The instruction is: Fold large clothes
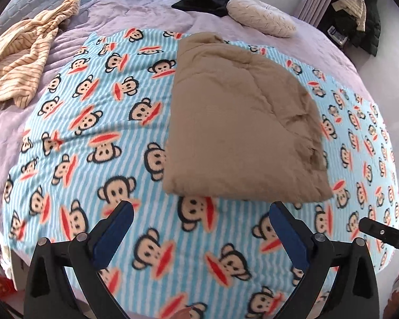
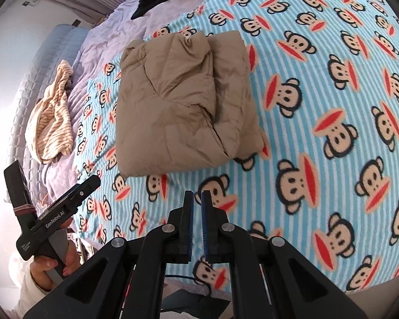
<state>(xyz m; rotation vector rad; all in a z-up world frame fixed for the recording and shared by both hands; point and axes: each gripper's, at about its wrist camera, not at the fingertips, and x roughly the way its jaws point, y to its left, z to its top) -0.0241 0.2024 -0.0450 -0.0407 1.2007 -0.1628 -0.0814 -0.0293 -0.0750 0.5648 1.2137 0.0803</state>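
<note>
Your tan padded quilted jacket (image 1: 242, 122) lies folded into a thick rectangle on the blue striped fleece blanket with monkey faces (image 1: 98, 122), which covers the lilac bed (image 1: 135, 8). Both of your tools hang above the blanket, near the jacket's closest edge, and touch nothing. The left gripper (image 1: 199, 226) has its jaws wide apart and empty; the right gripper (image 2: 196, 220) has its jaws together, with nothing between them.

The jacket looks light, soft and puffy, with a smooth shell that may slip, so I think the folds can spring open easily. If you need another fold, take a deep hold on the thick near edge, through all layers, not only the top one. A striped cream garment (image 1: 26, 53) waits crumpled at the side.
</note>
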